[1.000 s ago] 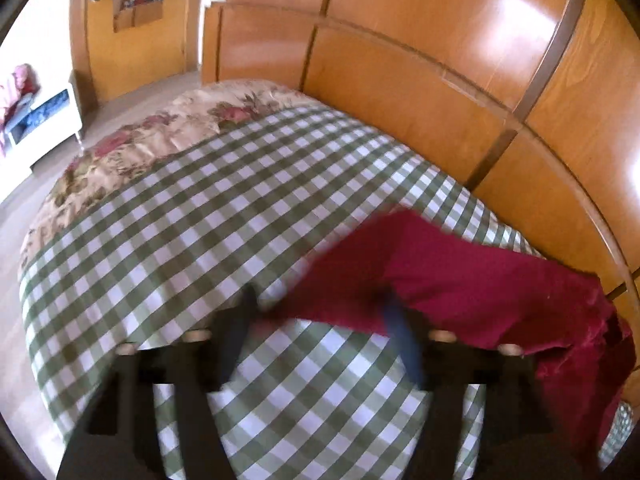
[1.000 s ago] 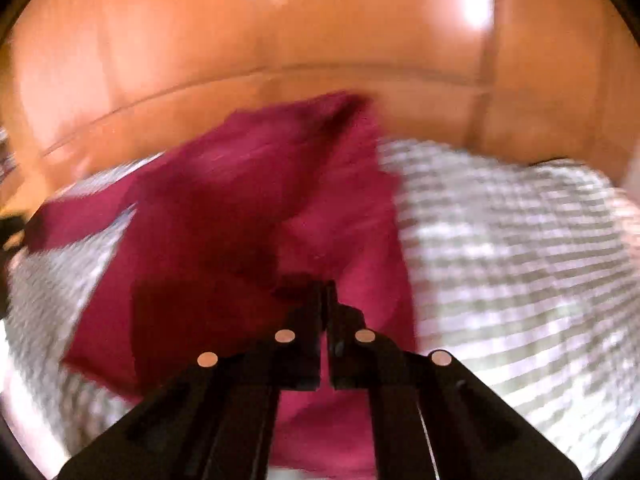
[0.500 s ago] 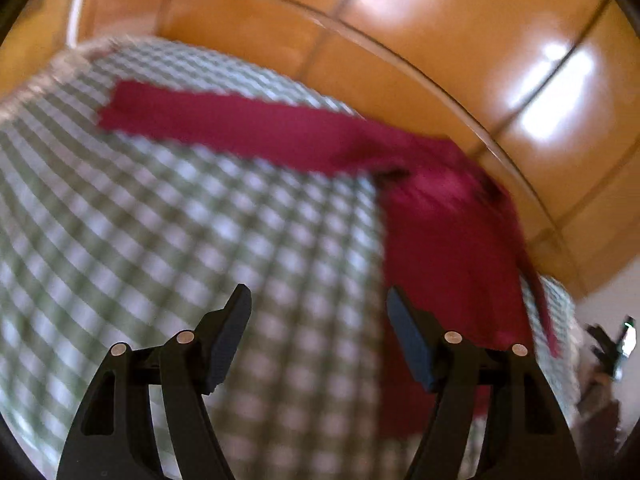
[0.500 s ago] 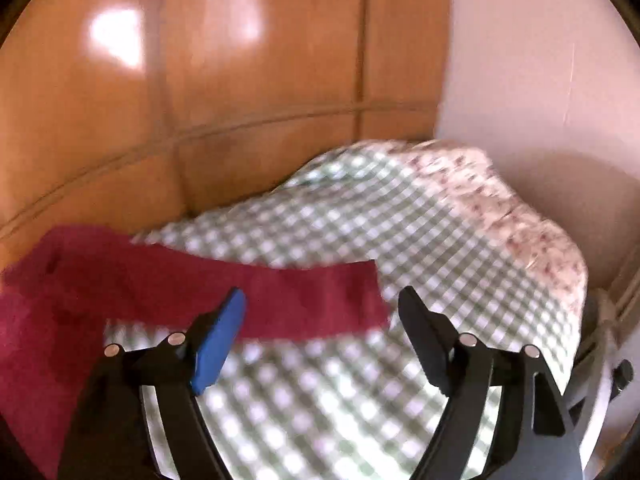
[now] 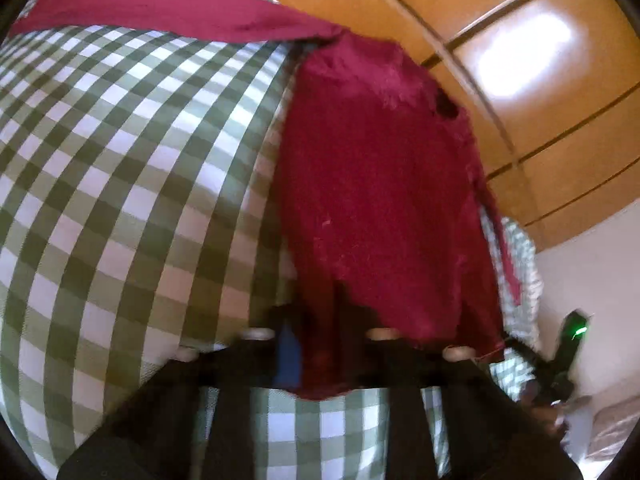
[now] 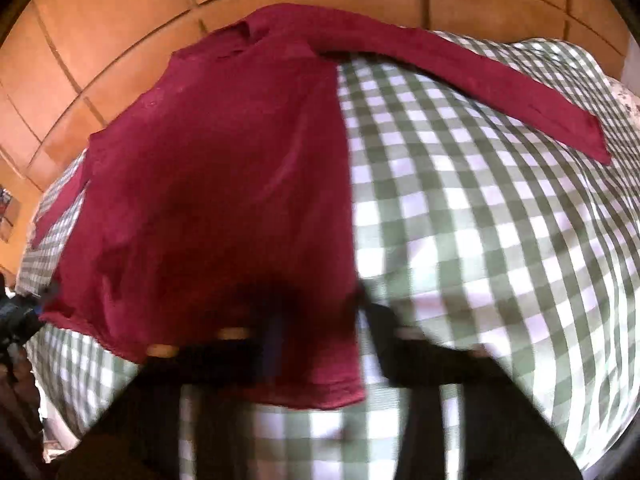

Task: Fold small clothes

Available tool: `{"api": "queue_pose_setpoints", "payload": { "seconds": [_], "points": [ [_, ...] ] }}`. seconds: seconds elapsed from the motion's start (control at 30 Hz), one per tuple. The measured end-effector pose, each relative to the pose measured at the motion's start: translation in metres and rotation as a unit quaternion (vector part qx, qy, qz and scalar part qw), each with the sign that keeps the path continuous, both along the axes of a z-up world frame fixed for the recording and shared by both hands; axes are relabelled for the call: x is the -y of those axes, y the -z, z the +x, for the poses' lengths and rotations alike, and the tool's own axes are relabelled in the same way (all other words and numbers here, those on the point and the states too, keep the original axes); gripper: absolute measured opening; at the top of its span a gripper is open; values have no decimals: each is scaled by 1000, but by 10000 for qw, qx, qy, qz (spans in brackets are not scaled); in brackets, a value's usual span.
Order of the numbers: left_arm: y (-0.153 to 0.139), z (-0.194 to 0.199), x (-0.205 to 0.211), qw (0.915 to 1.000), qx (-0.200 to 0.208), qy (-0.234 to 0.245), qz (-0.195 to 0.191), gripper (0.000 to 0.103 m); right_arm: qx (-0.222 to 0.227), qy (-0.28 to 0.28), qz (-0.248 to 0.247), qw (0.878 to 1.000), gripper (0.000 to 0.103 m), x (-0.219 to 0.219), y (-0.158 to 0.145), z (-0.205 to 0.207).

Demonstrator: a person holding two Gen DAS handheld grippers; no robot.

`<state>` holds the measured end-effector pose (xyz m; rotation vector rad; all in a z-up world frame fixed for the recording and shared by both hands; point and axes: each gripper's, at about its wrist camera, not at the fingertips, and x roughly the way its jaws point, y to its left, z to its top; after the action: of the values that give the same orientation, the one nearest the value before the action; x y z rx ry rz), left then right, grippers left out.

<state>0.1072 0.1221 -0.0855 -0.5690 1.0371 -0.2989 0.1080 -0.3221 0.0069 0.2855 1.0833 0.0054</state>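
Note:
A dark red long-sleeved shirt (image 5: 372,184) lies spread on the green-and-white checked bedcover (image 5: 120,184), collar toward the wooden headboard, sleeves out to each side. My left gripper (image 5: 320,344) sits at the shirt's lower left hem corner, fingers narrowed around the cloth edge; the cloth hides the tips. In the right wrist view the same shirt (image 6: 224,168) fills the left half, one sleeve (image 6: 500,84) stretched right. My right gripper (image 6: 316,320) is at the lower right hem corner, jaws still apart, the left finger under or behind the cloth, blurred.
The curved wooden headboard (image 5: 520,80) rises behind the bed. The checked bedcover (image 6: 500,240) spreads right of the shirt. The other gripper's device with a green light (image 5: 572,332) shows at the bed's right edge. A floral quilt edge (image 6: 628,100) shows at far right.
Both grippers have dropped from open above the bed to the shirt's bottom hem corners. The left jaws have narrowed onto the hem. The shirt now lies flat with sleeves out.

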Motion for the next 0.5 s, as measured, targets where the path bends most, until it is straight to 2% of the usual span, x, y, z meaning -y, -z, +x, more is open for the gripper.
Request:
{"api": "queue_pose_setpoints", "payload": {
  "seconds": [0.07,0.23,0.3,0.4,0.5],
  "points": [
    [-8,-3,2,9999,136,-7,84,7,224,-44,-127,9997,7,-7,-18,-12],
    [-37,-28,-11,9984,533,90,182,5,919,-21,-60,9957,7,11,-77,-51],
    [-47,-43,-16,9978,620,160,170,4,1050,-43,-67,9944,7,19,-93,-70],
    [-57,-74,-25,9976,653,193,85,4,937,-42,-86,9956,7,22,-97,-94],
    [-46,-109,-29,9986,448,256,111,4,467,-81,-84,9988,7,21,-71,-121]
  ]
}}
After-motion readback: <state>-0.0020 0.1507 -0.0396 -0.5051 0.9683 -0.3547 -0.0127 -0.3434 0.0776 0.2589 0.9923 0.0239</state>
